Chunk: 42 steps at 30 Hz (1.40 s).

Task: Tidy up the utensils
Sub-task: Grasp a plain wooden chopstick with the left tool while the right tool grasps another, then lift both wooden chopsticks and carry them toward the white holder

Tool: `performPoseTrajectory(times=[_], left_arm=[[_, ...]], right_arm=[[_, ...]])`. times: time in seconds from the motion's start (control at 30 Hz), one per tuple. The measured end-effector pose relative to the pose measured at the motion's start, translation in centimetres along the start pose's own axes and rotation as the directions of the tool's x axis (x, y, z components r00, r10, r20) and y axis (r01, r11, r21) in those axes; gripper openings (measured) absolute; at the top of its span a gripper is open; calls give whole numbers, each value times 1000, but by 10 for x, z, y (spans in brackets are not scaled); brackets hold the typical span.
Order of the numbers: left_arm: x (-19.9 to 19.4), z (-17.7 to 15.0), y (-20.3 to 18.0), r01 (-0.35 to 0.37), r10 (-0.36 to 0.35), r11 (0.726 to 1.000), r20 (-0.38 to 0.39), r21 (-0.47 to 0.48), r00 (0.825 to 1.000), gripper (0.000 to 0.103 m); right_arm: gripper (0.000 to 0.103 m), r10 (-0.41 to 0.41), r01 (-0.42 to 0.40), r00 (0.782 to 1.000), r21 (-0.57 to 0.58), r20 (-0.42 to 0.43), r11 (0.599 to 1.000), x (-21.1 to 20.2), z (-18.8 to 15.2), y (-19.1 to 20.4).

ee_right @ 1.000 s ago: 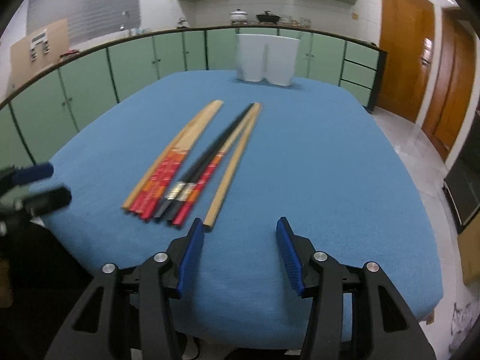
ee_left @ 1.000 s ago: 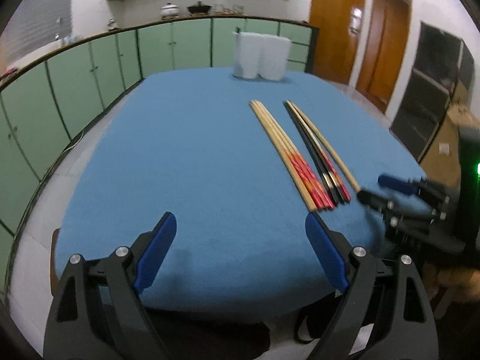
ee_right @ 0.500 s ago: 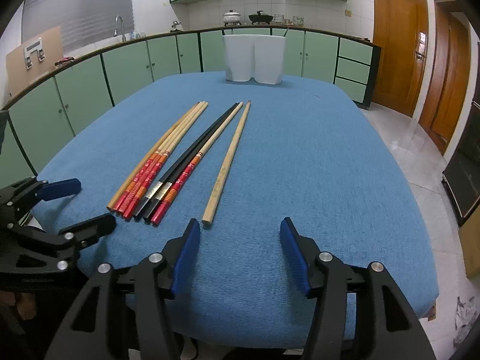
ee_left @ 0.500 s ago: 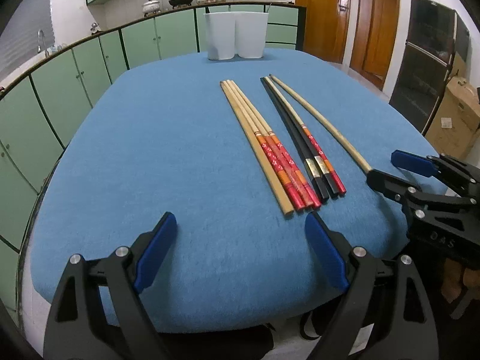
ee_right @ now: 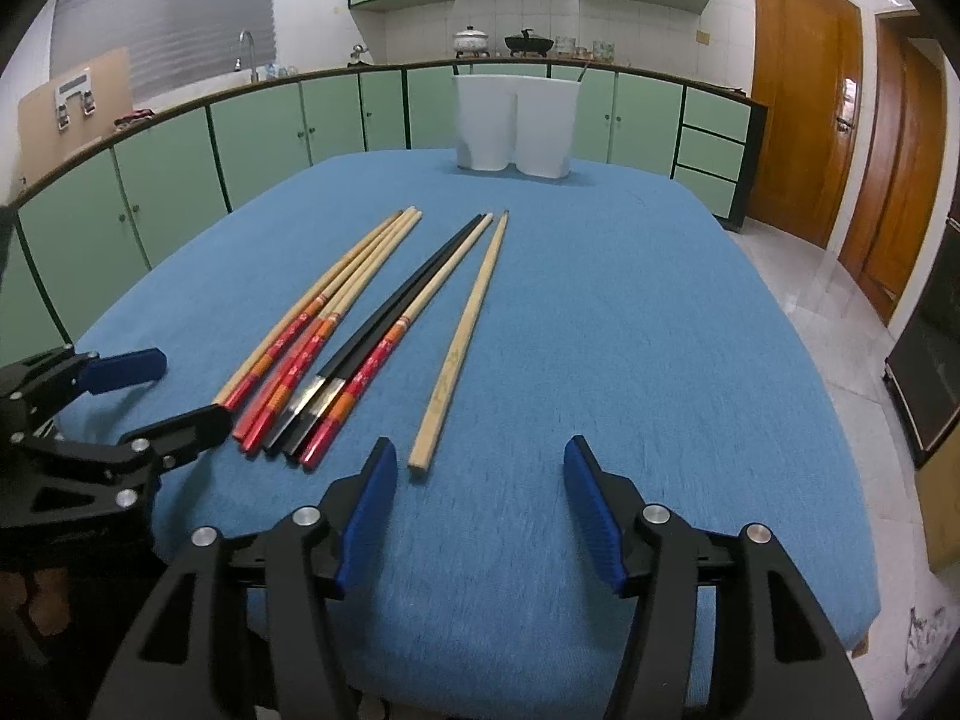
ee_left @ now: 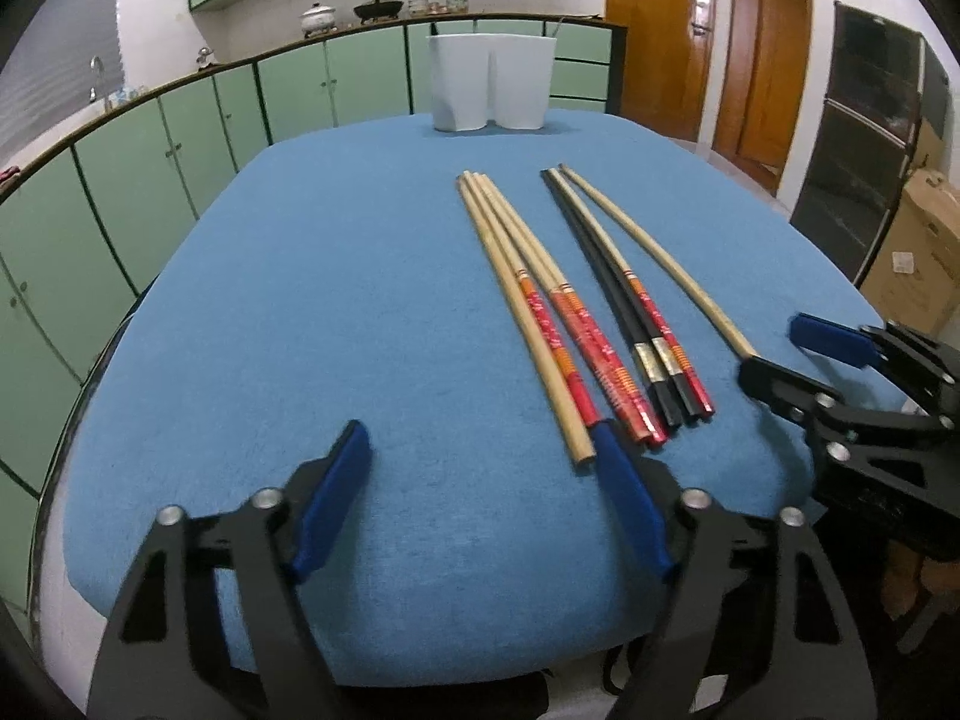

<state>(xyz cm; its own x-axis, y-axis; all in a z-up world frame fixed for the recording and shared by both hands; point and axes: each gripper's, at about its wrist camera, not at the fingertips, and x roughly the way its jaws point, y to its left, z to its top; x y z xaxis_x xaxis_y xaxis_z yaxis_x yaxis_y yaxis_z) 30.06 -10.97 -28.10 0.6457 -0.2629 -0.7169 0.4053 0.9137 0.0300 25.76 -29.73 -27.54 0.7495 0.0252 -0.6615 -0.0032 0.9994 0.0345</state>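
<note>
Pre-grasp step, nothing picked yet. Left gripper [ee_left: 480, 480] and right gripper [ee_right: 480, 498] both spread wide and empty, hovering at the near edge of the table [ee_right: 660, 330]. Chopsticks [ee_right: 336, 348] lie side by side in a loose row mid-table; one plain chopstick [ee_right: 462, 339] sits slightly apart on the right, its near end just ahead of the right gripper. White holder [ee_right: 516, 123] stands at the far end. Next move, I'd guess — drop over one stick's near end, narrow the jaws, carry it to the holder.
</note>
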Motion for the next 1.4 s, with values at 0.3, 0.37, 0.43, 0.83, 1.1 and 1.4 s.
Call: performPoseTrajectory(times=[0.3, 0.37, 0.43, 0.83, 1.1, 1.4], left_arm=[[-1, -1, 5, 42, -42, 999, 15, -20, 999, 27], [0, 0, 5, 51, -51, 998, 16, -23, 999, 22], [-1, -1, 6, 52, -51, 998, 21, -28, 998, 17], [-1, -1, 24, -13, 14, 996, 11, -86, 1000, 33], [4, 2, 30, -20, 21, 995, 16, -95, 1000, 10], [-2, 0, 32, -111, 113, 974, -1, -198, 994, 11]], right_arm=[[15, -18, 18, 1000, 42, 6, 999, 6, 5, -9], [14, -21, 20, 1000, 43, 7, 999, 5, 5, -9], [14, -24, 24, 1000, 44, 7, 999, 5, 4, -9], [14, -26, 25, 1000, 59, 3, 998, 3, 4, -10], [9, -78, 77, 997, 85, 3, 993, 5, 6, -13], [10, -110, 110, 994, 128, -8, 986, 0, 1, -22]])
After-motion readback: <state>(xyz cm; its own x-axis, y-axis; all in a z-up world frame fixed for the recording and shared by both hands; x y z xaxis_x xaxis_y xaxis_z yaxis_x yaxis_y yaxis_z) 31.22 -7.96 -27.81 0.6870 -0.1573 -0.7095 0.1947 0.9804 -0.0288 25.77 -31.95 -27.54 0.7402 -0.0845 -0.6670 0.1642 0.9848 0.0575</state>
